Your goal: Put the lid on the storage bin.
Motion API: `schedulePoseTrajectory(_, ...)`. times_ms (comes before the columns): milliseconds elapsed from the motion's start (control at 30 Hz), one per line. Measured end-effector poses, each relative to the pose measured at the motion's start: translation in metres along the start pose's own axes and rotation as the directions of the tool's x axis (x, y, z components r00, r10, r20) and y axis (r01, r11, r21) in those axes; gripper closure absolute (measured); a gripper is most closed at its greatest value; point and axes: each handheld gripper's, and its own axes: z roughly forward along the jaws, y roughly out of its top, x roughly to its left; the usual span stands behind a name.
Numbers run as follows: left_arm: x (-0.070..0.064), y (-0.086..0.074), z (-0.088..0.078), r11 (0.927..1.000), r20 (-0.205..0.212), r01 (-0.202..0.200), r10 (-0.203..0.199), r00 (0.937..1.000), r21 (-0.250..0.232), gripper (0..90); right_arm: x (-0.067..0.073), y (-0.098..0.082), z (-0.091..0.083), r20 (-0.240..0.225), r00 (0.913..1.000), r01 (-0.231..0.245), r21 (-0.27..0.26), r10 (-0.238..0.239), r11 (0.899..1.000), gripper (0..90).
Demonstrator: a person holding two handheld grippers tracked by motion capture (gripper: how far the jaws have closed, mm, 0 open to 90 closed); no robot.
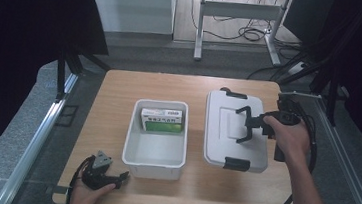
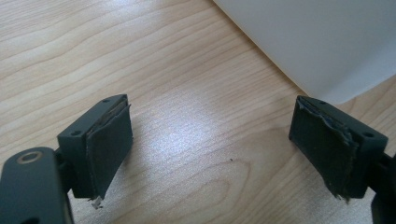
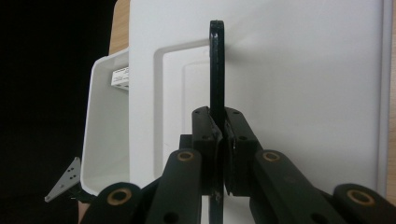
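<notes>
Wooden table (image 1: 119,91), white bin (image 1: 153,160) holding green box (image 1: 162,121)

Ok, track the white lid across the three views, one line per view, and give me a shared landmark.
High view: the white lid lies right of centre on the table, its black handle under the right gripper.
Left gripper view: not in it.
Right gripper view: the lid spans the centre and right, the jaws shut on the handle.
Shared landmark: the white bin.

Soft overhead light leaves a pale glare on the table (image 2: 187,135); dark surrounds, close views slightly blurred.
</notes>
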Motion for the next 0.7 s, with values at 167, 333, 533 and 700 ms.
schedulePoseTrajectory(167,0.000,0.000,0.000,1.0000,0.000,0.000,0.000,1.0000,0.001,13.4,0.004,-0.001,0.003,-0.005,1.0000,-0.002,0.006,0.002,1.000,84.7)
schedulePoseTrajectory(333,0.000,0.000,0.000,1.0000,0.000,0.000,0.000,1.0000,0.001,13.3,0.009,-0.002,0.005,-0.020,0.9998,-0.002,0.011,0.002,1.000,84.7)
schedulePoseTrajectory(533,0.000,0.000,0.000,1.0000,0.001,0.000,0.000,1.0000,0.001,13.3,0.015,-0.003,0.009,-0.035,0.9994,0.004,0.014,-0.004,1.000,84.7)
schedulePoseTrajectory(700,0.000,0.000,0.000,1.0000,0.001,0.000,0.000,1.0000,0.001,13.3,0.021,-0.003,0.010,-0.047,0.9989,0.003,0.015,-0.002,1.000,84.7)
